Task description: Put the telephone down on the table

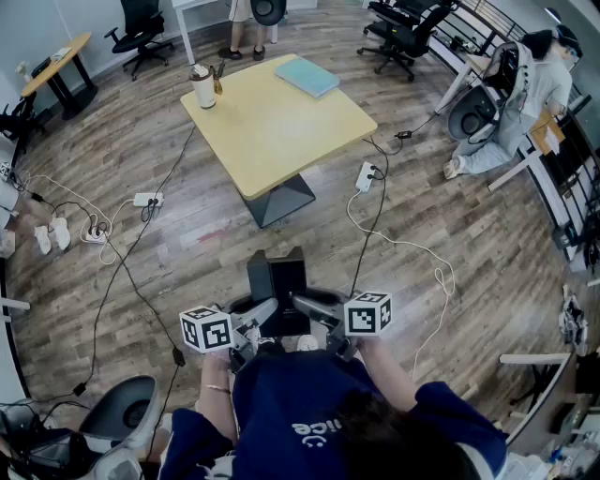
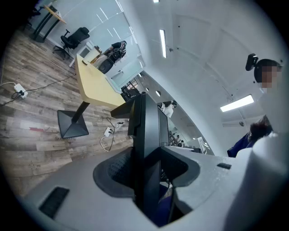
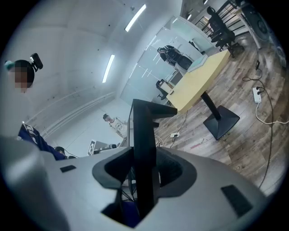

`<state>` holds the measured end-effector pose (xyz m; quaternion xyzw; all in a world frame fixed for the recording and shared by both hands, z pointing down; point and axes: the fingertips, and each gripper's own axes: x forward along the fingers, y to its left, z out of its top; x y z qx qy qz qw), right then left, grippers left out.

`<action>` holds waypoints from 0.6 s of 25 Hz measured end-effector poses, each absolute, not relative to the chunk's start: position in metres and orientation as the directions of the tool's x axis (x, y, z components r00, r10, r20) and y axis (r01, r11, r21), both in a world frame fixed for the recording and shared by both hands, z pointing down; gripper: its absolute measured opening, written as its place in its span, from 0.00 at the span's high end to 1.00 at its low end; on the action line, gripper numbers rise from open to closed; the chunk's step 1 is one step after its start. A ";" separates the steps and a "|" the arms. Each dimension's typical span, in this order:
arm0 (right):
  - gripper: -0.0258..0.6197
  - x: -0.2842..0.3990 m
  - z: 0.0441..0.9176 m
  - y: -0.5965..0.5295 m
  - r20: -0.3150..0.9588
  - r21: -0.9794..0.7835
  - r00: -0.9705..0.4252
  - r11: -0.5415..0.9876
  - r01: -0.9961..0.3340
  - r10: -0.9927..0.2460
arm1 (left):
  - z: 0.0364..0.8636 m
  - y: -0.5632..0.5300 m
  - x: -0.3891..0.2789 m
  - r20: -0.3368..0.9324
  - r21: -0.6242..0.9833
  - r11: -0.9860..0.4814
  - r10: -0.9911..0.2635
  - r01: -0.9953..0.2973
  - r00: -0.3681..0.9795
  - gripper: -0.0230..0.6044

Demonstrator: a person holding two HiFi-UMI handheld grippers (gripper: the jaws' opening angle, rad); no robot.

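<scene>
1. The grey-brown wood-plank floor (image 1: pixel 450 281) fills the head view.
2. A square pale-yellow surface (image 1: pixel 281 131) on a black pedestal base (image 1: pixel 281 202) stands at upper centre.
3. I see a seated person in light clothing (image 1: pixel 511 112) at the right edge, and black office chairs (image 1: pixel 141 28) along the top.
4. The black slab-shaped telephone (image 1: pixel 277 278) is held upright, on edge, above the floor. It is close in front of the operator's dark blue shirt. It is well apart from the surface and does not touch it.
5. The left gripper (image 1: pixel 265 312) comes in from the left. In the left gripper view its dark ribbed fingers (image 2: pixel 118 168) are clamped on the telephone (image 2: pixel 146 149), one on each flat side, at a fairly wide setting.
6. The right gripper (image 1: pixel 302 305) comes in from the right. In the right gripper view its fingers (image 3: pixel 174 169) are likewise closed on the telephone (image 3: pixel 143 149), which stands up between them.
7. A flat teal book (image 1: pixel 307 76) lies near the far right corner of the surface.
8. A white tumbler with a dark lid (image 1: pixel 202 87) stands at the left corner of the surface.
9. A white power strip (image 1: pixel 366 176) lies on the floor just right of the pedestal base. A second white power strip (image 1: pixel 148 199) lies to the left. Black and white cables run from both.
</scene>
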<state>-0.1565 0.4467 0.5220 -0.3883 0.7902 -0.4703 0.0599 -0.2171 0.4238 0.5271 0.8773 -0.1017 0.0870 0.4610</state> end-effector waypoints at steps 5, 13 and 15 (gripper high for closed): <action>0.68 -0.167 0.517 0.439 0.272 -0.784 -0.679 0.252 -0.567 -0.682 | 0.523 0.415 -0.227 0.242 0.788 -0.564 -0.084 -0.246 0.967 0.66; 0.68 -0.191 0.520 0.416 0.268 -0.778 -0.631 0.223 -0.587 -0.728 | 0.526 0.391 -0.250 0.242 0.789 -0.572 -0.047 -0.225 0.969 0.66; 0.68 -0.195 0.520 0.413 0.268 -0.773 -0.623 0.221 -0.594 -0.735 | 0.527 0.387 -0.254 0.240 0.793 -0.569 -0.036 -0.217 0.970 0.66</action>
